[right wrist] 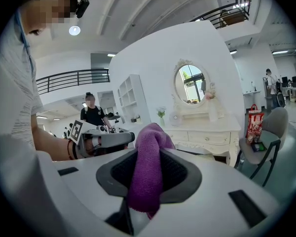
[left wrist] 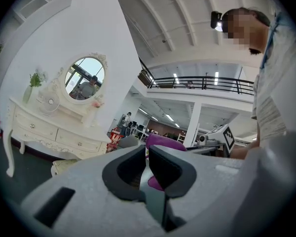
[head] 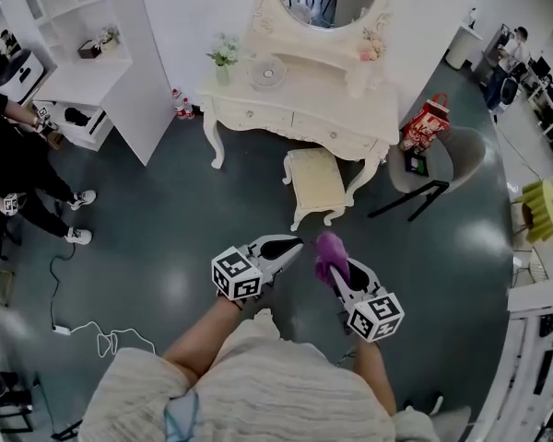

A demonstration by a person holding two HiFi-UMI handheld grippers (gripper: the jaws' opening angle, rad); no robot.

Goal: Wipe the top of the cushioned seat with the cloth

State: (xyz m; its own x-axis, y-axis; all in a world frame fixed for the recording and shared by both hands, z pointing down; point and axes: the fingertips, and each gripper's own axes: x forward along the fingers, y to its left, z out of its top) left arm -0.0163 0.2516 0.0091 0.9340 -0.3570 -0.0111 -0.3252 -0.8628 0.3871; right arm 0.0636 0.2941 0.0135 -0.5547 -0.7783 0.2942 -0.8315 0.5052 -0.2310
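Approach step; no wiping yet. Right gripper [right wrist: 148, 158] pinches purple microfibre cloth [right wrist: 149, 137]; left gripper [left wrist: 147, 152] has its jaws pressed together, empty. Cream cushioned seat [head: 315, 178] lies ahead of both jaws. Next: lower cloth onto it.

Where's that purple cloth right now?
In the head view the purple cloth sits right of centre, clamped in the right gripper above the dark floor, short of the cushioned stool before the dressing table.
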